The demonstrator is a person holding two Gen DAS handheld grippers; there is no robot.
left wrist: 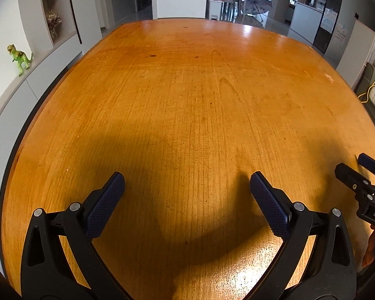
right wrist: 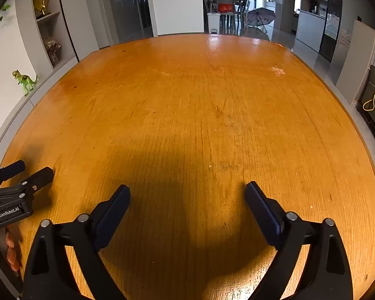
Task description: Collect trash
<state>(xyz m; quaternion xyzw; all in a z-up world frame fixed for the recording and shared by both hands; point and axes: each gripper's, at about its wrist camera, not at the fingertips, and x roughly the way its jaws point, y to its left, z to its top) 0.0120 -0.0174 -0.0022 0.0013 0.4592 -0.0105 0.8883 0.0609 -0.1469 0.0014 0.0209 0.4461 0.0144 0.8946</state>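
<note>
My left gripper (left wrist: 187,182) is open and empty, held low over a bare orange wooden table (left wrist: 187,95). My right gripper (right wrist: 187,192) is open and empty over the same table (right wrist: 200,100). Each gripper shows at the edge of the other's view: the right gripper (left wrist: 355,167) at the far right of the left wrist view, the left gripper (right wrist: 30,170) at the far left of the right wrist view. No trash shows in either view.
A green toy dinosaur (left wrist: 20,58) stands on a grey ledge left of the table; it also shows in the right wrist view (right wrist: 26,81). Shelves (left wrist: 53,10) line the left wall. Chairs and an open umbrella (right wrist: 260,16) stand beyond the table's far edge.
</note>
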